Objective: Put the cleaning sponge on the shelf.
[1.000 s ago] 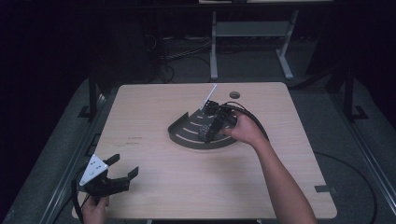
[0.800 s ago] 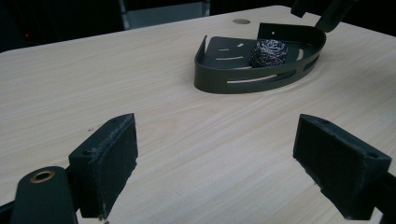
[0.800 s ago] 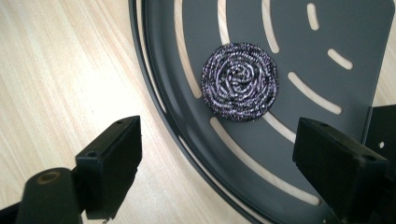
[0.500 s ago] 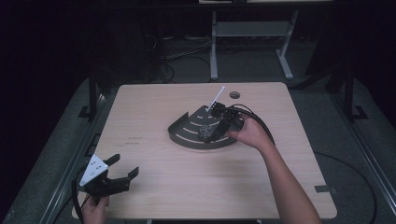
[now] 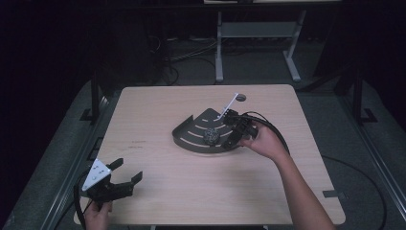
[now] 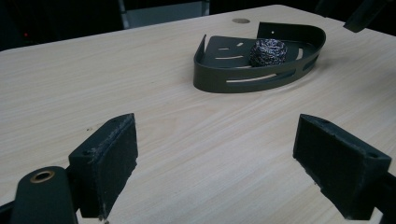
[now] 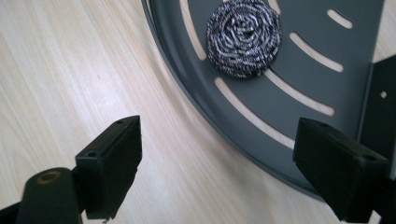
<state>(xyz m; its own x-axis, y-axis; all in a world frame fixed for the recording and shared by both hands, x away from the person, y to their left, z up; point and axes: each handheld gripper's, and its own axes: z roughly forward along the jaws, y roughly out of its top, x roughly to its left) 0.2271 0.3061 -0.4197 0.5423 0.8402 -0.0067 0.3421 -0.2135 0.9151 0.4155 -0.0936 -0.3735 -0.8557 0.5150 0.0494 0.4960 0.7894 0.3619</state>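
Right gripper (image 5: 233, 130) has drawn back from over the scouring ball toward the tray's near rim.

Its jaws gape wide, empty, tilted down over the grey slotted tray (image 7: 327, 28); the steel scouring ball (image 7: 244, 37) lies just ahead, between them. Left gripper (image 5: 116, 179) rests well apart, jaws spread, empty.

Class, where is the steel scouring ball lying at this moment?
In the high view the scouring ball lies inside the dark slotted tray near the table's middle, just left of the open right gripper.
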